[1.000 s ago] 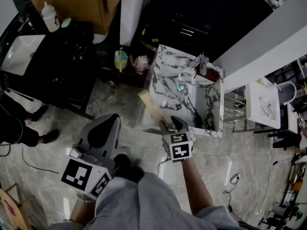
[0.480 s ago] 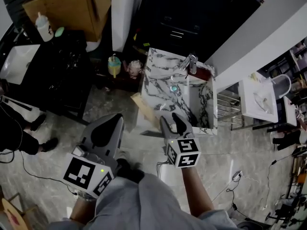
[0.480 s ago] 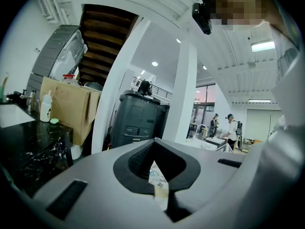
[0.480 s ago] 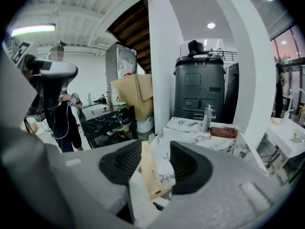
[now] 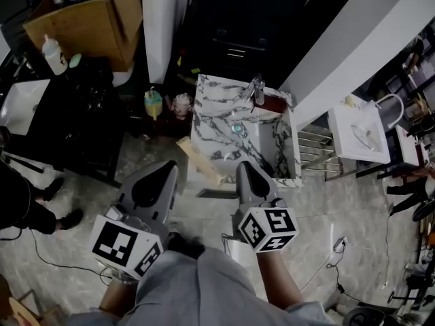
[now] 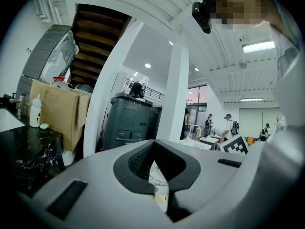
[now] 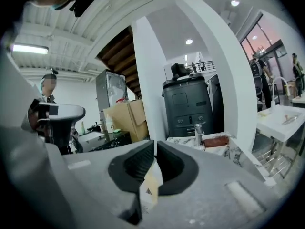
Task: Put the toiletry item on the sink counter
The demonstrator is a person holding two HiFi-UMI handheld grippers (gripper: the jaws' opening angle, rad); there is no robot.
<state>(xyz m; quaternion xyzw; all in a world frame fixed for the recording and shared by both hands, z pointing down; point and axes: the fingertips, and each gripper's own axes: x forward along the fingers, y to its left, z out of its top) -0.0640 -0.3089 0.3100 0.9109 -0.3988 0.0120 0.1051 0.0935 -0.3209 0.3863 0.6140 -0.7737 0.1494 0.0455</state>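
The marble sink counter [image 5: 211, 114] with its faucet [image 5: 253, 90] stands ahead of me in the head view. A small pale item [image 5: 216, 156] lies near the counter's front left corner; I cannot tell what it is. My right gripper [image 5: 243, 167] hovers just short of the counter's front edge. Its jaws are closing, the tips meet, and nothing is between them [image 7: 155, 147]. My left gripper [image 5: 163, 168] hangs to the left over the floor, shut and empty [image 6: 153, 149]. The right gripper view shows the faucet [image 7: 198, 132] and a red-brown block [image 7: 215, 141] on the counter.
A wooden plank [image 5: 200, 160] leans at the counter's left side. On the left are a black counter [image 5: 81, 107] with a white bottle [image 5: 51, 53], a cardboard box [image 5: 88, 19] and a person's legs [image 5: 27, 195]. A white basin [image 5: 360, 131] stands at the right.
My right gripper has drawn back from the counter's front edge and its jaws have gone from wide open to shut. The left gripper has barely moved.
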